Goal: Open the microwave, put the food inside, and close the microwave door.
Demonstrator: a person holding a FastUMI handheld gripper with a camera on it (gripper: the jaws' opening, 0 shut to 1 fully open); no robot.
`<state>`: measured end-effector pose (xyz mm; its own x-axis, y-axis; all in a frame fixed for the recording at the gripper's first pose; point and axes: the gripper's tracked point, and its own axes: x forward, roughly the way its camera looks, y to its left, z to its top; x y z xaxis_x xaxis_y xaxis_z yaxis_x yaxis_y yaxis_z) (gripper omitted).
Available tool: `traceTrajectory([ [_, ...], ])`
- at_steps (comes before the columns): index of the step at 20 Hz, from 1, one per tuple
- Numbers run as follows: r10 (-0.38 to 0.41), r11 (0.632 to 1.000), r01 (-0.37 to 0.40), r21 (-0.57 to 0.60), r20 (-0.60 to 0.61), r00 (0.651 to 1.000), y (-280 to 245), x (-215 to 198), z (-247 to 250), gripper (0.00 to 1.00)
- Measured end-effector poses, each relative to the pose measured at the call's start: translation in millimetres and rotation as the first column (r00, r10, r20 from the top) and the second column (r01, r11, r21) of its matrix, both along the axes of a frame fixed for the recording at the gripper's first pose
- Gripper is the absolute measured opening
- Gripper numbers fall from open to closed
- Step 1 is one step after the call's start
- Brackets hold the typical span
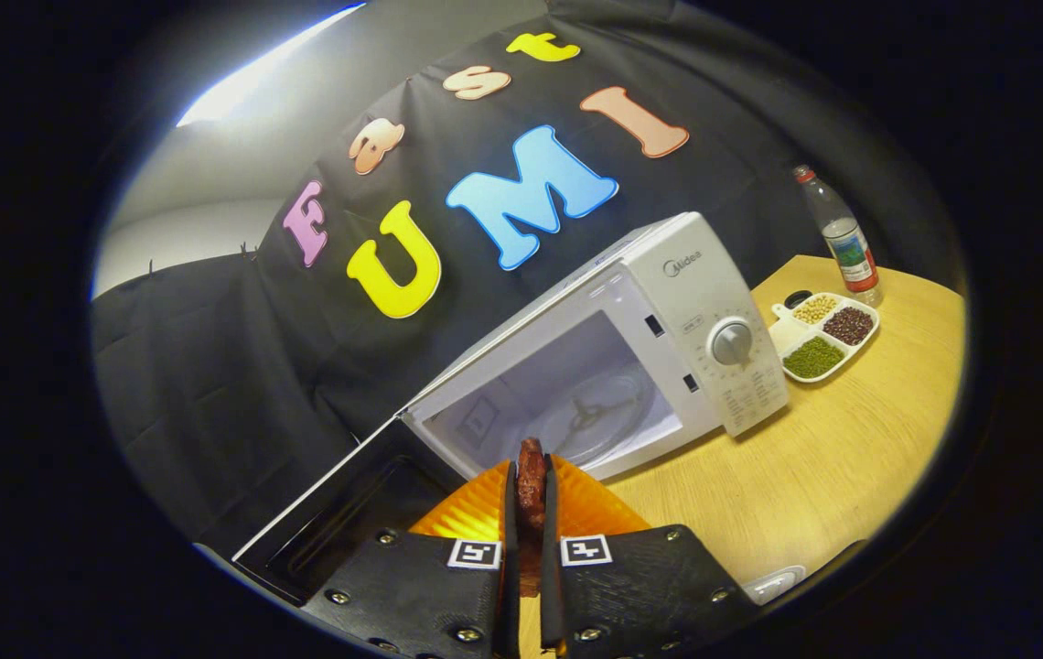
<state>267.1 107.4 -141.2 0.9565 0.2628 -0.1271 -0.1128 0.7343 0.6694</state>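
A white microwave [668, 311] stands on the wooden table [833, 476], its door [348, 513] swung wide open to the left. Inside I see the glass turntable [599, 416] in the bare cavity. My gripper [529, 494] is shut on a dark red-brown piece of food [532, 476], both fingers pressing its sides. The food is held just in front of the cavity opening. Under the fingers lies an orange ridged plate [586, 508].
To the right of the microwave sits a white divided dish [822, 334] with beans and grains, and a plastic bottle [842, 233] behind it. A small white object [773, 583] lies by the right finger. Bare tabletop stretches to the right.
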Motion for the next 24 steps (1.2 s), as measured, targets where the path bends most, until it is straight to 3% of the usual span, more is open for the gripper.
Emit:
traceTrajectory([
  [8, -0.073, 0.993, 0.081, 0.091, -0.093, 0.993, 42, 108, -27, 0.09],
  [15, -0.223, 0.960, 0.234, 0.155, -0.083, 0.971, 54, 184, -50, 0.10],
  [24, -0.402, 0.914, 0.405, 0.035, -0.062, 0.913, 21, 247, -80, 0.17],
])
